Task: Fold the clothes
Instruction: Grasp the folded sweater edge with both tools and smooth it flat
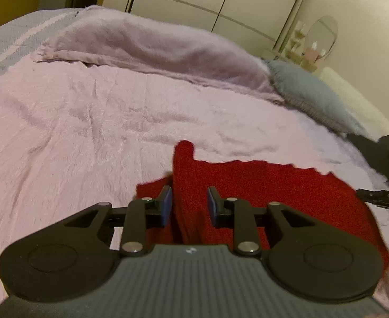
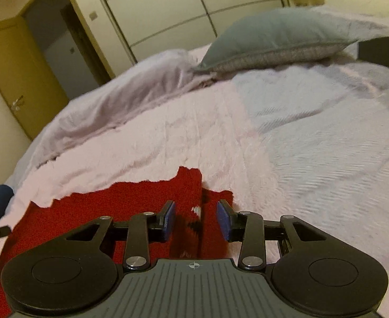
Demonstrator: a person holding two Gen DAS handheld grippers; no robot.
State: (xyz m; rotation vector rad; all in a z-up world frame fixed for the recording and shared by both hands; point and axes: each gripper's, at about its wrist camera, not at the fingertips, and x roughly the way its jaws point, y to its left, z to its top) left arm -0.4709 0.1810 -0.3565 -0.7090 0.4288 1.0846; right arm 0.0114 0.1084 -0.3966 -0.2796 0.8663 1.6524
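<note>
Left wrist view: the left gripper (image 1: 189, 206) has its jaws parted, with a raised ridge of the red garment (image 1: 260, 185) standing between them; neither pad appears to press it. The ridge could flop over and spoil the fold line. The knit spreads flat on the bed (image 1: 88, 119) to the right of the jaws.

Right wrist view: the right gripper (image 2: 198, 221) also has its jaws parted astride a ridge showing a white and black pattern, seemingly loose. The rest lies left of the jaws, its far edge ragged.
</note>
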